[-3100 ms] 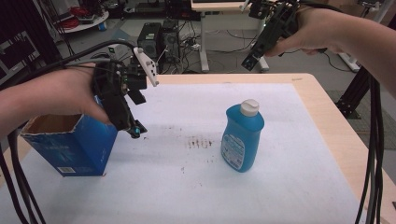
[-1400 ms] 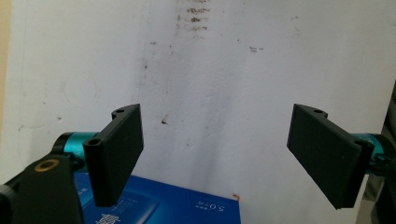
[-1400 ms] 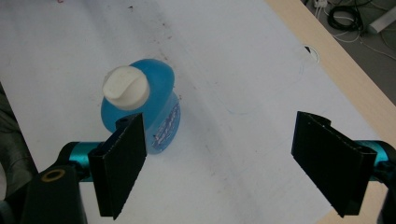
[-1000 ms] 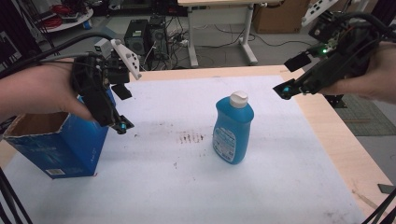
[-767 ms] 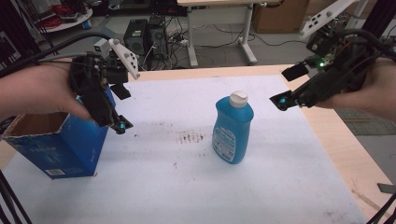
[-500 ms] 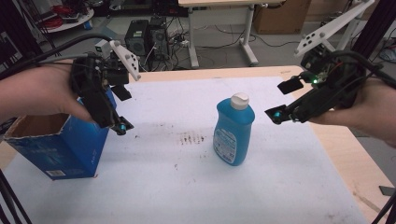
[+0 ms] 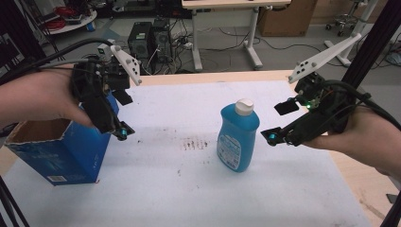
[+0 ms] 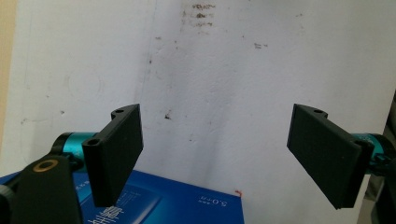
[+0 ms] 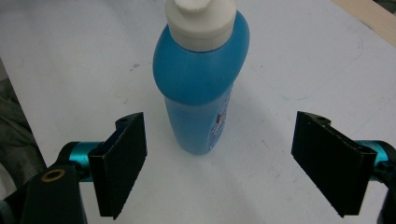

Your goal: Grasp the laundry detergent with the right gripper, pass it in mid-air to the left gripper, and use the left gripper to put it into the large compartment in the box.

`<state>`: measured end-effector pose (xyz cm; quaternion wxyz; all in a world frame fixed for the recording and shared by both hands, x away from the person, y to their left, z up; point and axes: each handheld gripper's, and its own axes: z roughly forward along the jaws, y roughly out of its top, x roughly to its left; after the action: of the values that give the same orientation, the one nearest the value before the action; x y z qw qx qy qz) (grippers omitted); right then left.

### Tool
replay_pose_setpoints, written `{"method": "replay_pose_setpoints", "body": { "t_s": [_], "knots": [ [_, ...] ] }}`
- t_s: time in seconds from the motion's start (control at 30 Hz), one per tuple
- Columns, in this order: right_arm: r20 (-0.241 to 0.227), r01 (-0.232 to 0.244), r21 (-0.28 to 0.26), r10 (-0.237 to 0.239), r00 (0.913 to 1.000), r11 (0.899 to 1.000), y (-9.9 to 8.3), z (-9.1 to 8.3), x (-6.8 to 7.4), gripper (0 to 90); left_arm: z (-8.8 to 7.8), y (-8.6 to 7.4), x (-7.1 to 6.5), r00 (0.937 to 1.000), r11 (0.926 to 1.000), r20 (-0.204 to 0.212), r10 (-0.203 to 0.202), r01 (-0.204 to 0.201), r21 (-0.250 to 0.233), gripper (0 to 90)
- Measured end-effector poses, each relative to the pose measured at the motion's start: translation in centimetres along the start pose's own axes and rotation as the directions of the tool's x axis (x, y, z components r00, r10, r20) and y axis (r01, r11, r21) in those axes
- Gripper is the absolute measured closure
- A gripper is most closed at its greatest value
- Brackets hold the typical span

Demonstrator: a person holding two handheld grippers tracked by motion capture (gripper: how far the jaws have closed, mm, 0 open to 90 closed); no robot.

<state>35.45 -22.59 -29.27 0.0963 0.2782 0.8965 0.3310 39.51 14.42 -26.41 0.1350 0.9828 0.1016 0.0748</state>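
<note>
A blue bottle [image 7: 238, 137] with a white cap stands upright near the middle of the white sheet. My right gripper [image 7: 279, 122] hovers just to its right, open, its jaws pointing at the bottle without touching it. In the right gripper view the bottle [image 9: 201, 88] stands ahead of the open right gripper [image 9: 219, 161], beyond the pads. An open-topped blue cardboard box [image 7: 56, 146] sits at the left. My left gripper [image 7: 124, 116] hangs open over the box's right edge, holding nothing. The left gripper view looks down past the open left gripper [image 8: 219, 158] at the box [image 8: 154, 203] and the sheet.
Dark smudges [image 7: 194, 143] mark the white sheet [image 7: 189, 198] between box and bottle. The bare wooden table edge [image 7: 364, 189] runs along the right. Beyond the far edge stand computer towers [image 7: 151, 40] and desk legs. A black pole [image 7: 373, 47] rises at the right.
My right gripper has come down and to the left, from above the table's right edge to beside the bottle, its jaws still open. The left gripper, box and bottle have kept still.
</note>
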Motion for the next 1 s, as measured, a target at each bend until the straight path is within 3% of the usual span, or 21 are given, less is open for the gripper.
{"method": "replay_pose_setpoints", "body": {
  "t_s": [0.53, 1.0],
  "knots": [
    [0.006, -0.048, -0.012, 0.048, 0.9988, 0.999, -1.2, 3.3, 0.8, 17.4, 0.0, 0.0, -0.2, 1.0000, 1.0000, -0.002, 0.003, -0.003, -0.002, 18.5],
    [0.015, -0.044, -0.010, 0.044, 0.9989, 0.999, -0.9, 5.8, 1.4, 17.4, 0.0, -0.1, -0.3, 1.0000, 1.0000, 0.000, -0.002, 0.002, -0.001, 18.5]
  ]
}}
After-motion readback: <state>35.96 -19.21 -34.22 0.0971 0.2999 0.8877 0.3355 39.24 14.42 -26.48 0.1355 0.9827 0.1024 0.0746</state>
